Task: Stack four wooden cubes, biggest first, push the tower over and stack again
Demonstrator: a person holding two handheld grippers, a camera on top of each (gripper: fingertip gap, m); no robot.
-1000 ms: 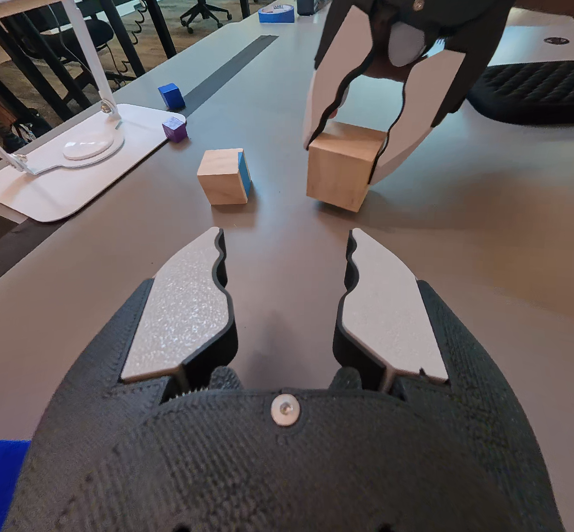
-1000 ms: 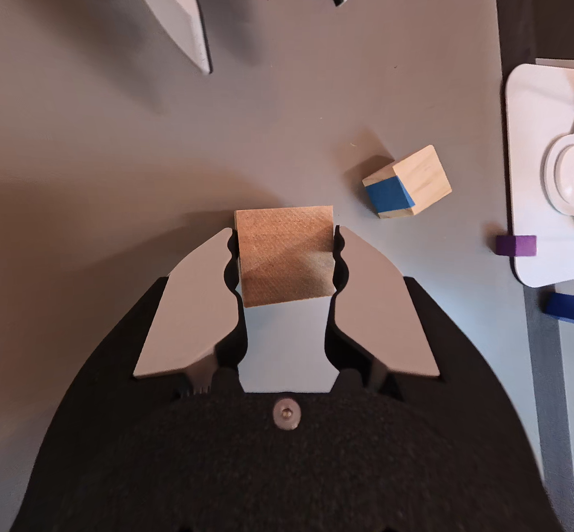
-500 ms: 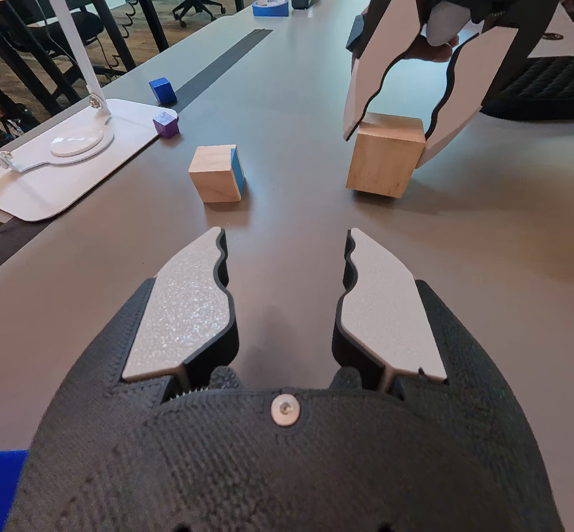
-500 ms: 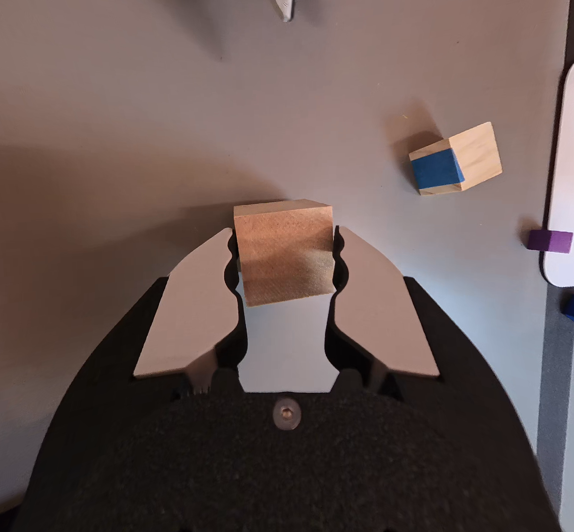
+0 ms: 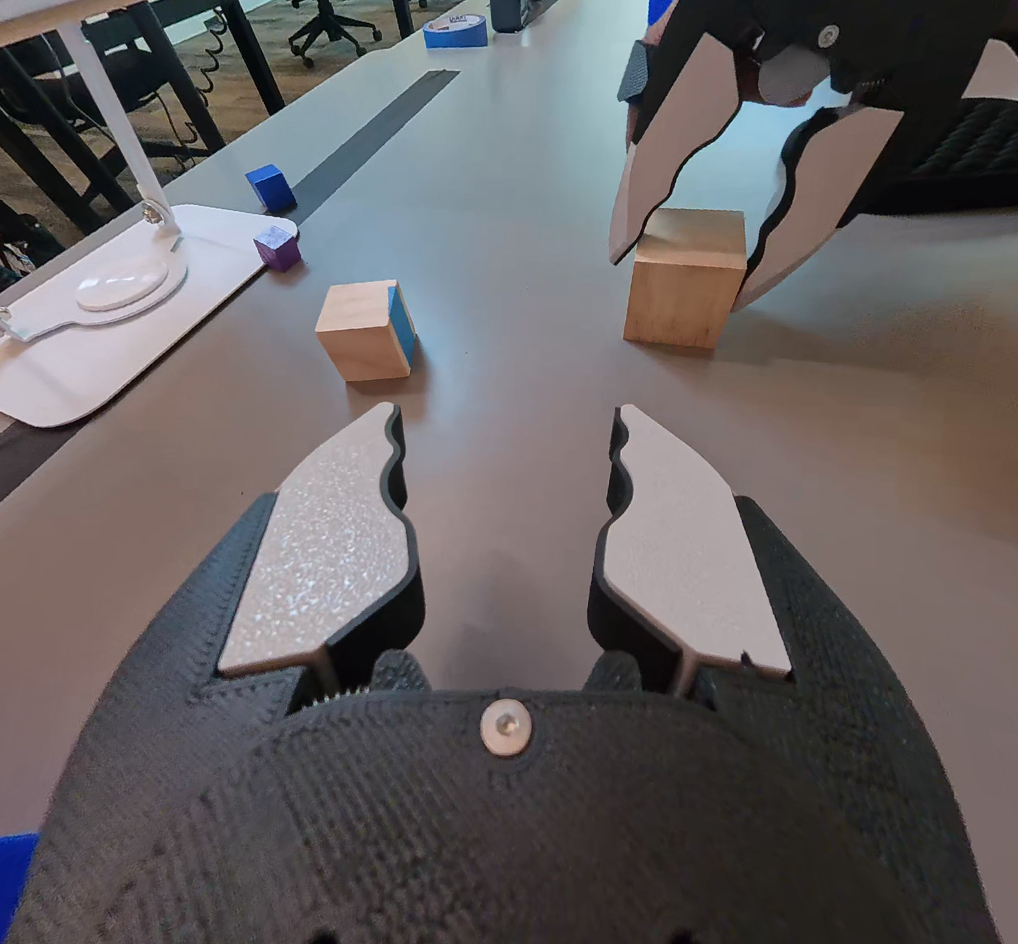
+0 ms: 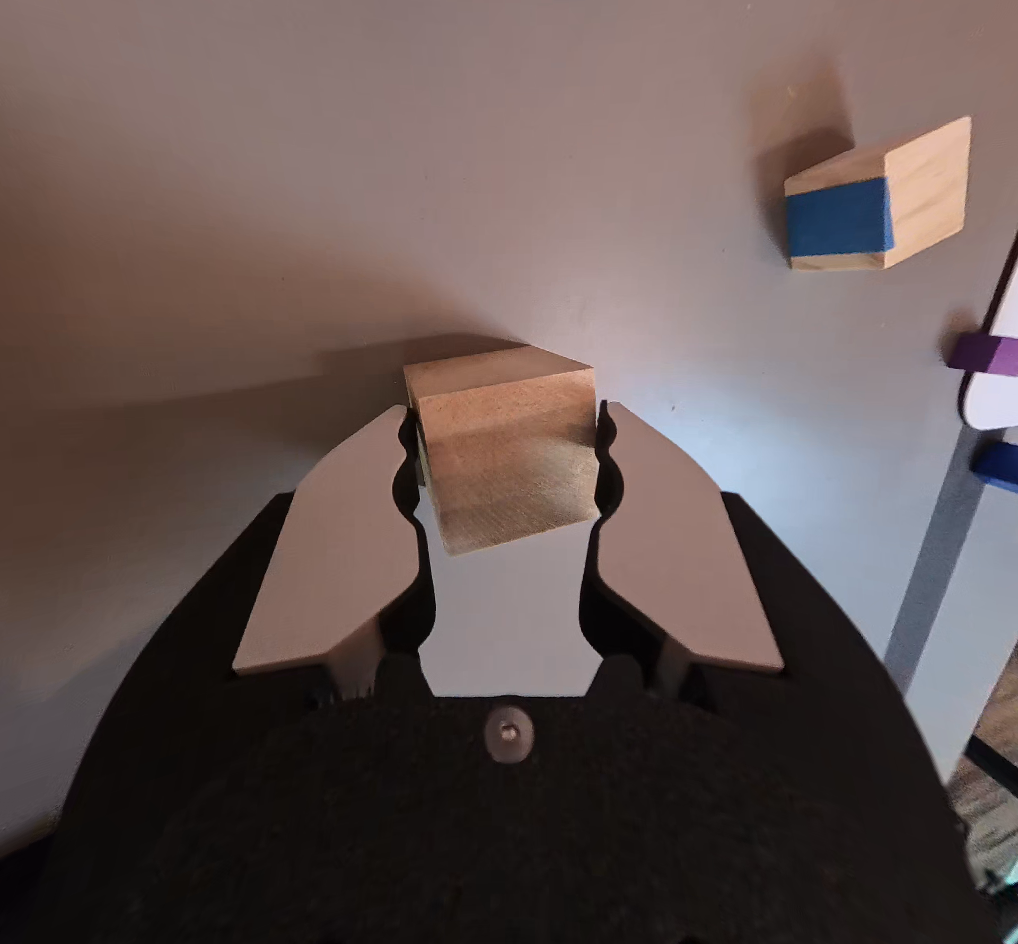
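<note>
The biggest plain wooden cube [image 5: 686, 290] stands flat on the grey table [image 5: 523, 257], right of centre in the left wrist view. My right gripper [image 6: 502, 416] straddles it from above. Its jaws are slightly parted, and a thin gap shows between the left pad [image 6: 352, 521] and the cube [image 6: 507, 455]. A medium wooden cube with a blue face [image 5: 366, 334] lies to the left; it also shows in the right wrist view [image 6: 876, 201]. A small purple cube [image 5: 278, 248] and a small blue cube [image 5: 270, 188] lie farther left. My left gripper [image 5: 507, 422] is open and empty, low over the table just short of the medium cube.
A white lamp base [image 5: 110, 312] lies at the left edge with the purple cube against it. A dark strip [image 5: 374, 130] runs along the table. A blue tape roll [image 5: 456, 31] sits far back, and a black mat [image 5: 964, 146] lies at the right. Tip to tip, the grippers are about 15 cm apart. Left tips and right tips are each some 25 cm from the small purple cube [image 5: 278, 248]. My right wrist view [image 6: 995, 345] looks at it from another angle.
My right gripper carried the big cube to the right, set it flat on the table and eased its jaws off it. My left gripper stayed open and barely moved.
</note>
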